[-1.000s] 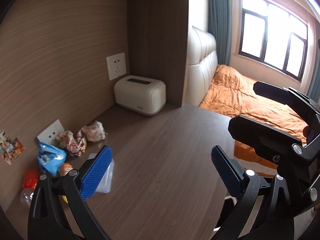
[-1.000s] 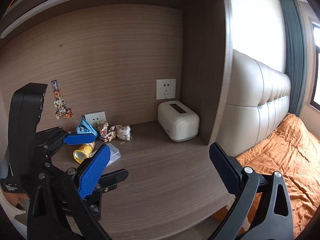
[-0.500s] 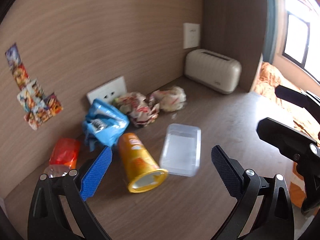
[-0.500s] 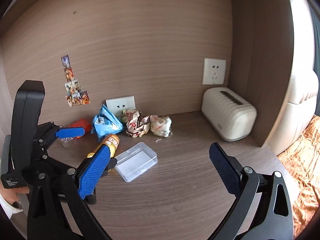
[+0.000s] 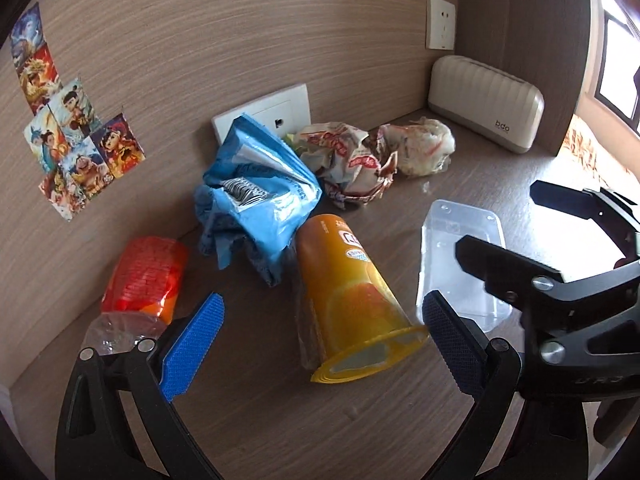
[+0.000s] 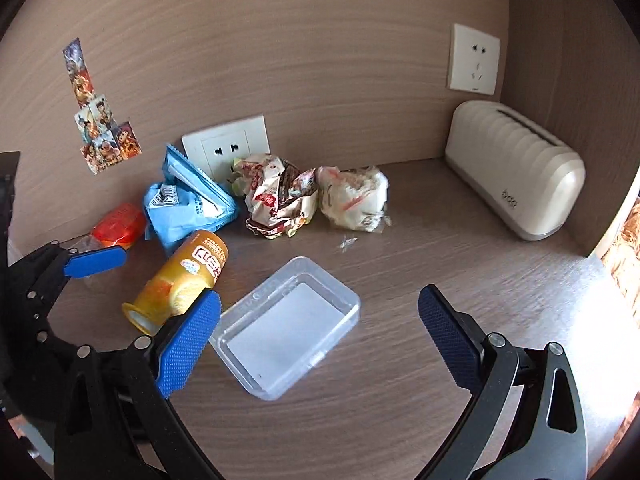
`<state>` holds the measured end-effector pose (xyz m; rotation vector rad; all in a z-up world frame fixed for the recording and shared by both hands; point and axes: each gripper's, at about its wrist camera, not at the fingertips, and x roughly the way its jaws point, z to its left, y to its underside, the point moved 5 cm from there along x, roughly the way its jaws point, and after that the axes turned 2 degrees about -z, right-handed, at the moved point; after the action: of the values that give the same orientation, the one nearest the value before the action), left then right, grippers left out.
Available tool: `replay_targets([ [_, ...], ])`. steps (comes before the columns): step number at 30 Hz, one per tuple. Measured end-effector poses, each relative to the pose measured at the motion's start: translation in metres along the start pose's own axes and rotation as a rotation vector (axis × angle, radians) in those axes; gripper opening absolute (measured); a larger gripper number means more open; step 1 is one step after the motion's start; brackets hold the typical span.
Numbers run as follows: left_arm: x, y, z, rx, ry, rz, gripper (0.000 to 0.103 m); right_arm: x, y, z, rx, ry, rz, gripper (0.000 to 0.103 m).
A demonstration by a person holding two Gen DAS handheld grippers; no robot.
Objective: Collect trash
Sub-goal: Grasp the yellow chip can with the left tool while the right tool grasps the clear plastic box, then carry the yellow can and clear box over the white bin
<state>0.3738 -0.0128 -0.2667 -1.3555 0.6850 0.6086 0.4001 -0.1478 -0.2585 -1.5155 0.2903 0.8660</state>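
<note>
Trash lies on a wooden desk against the back wall. An orange cup (image 5: 348, 300) (image 6: 180, 280) lies on its side between the open jaws of my left gripper (image 5: 320, 352). A blue snack bag (image 5: 256, 196) (image 6: 188, 204), a plastic bottle with a red label (image 5: 144, 280) (image 6: 118, 224), a crumpled printed wrapper (image 5: 344, 160) (image 6: 276, 196) and a white crumpled wrapper (image 5: 424, 148) (image 6: 352, 198) lie behind it. A clear plastic box (image 6: 286, 326) (image 5: 456, 248) lies just ahead of my open, empty right gripper (image 6: 316, 340).
A cream tissue box (image 6: 516, 176) (image 5: 484, 104) stands at the right by a side panel. Wall sockets (image 6: 226, 148) (image 6: 474, 60) and stickers (image 5: 68, 132) are on the back wall. An orange bed (image 6: 624, 248) lies beyond the desk's right edge.
Both grippers have turned left from the bed and tissue box and moved down toward the trash pile. The left gripper now straddles the orange cup; the right is over the clear box.
</note>
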Motion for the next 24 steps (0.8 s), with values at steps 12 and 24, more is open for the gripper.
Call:
replay_targets([
  [12,0.018,0.015,0.013,-0.013,0.05,0.039,0.056,0.032,0.013,0.009,0.078,0.003,0.112,0.079],
  [24,-0.014,0.014,-0.016,0.024,0.119,-0.004,0.053,-0.013,0.026,-0.013,0.05,0.047,0.083,0.062],
])
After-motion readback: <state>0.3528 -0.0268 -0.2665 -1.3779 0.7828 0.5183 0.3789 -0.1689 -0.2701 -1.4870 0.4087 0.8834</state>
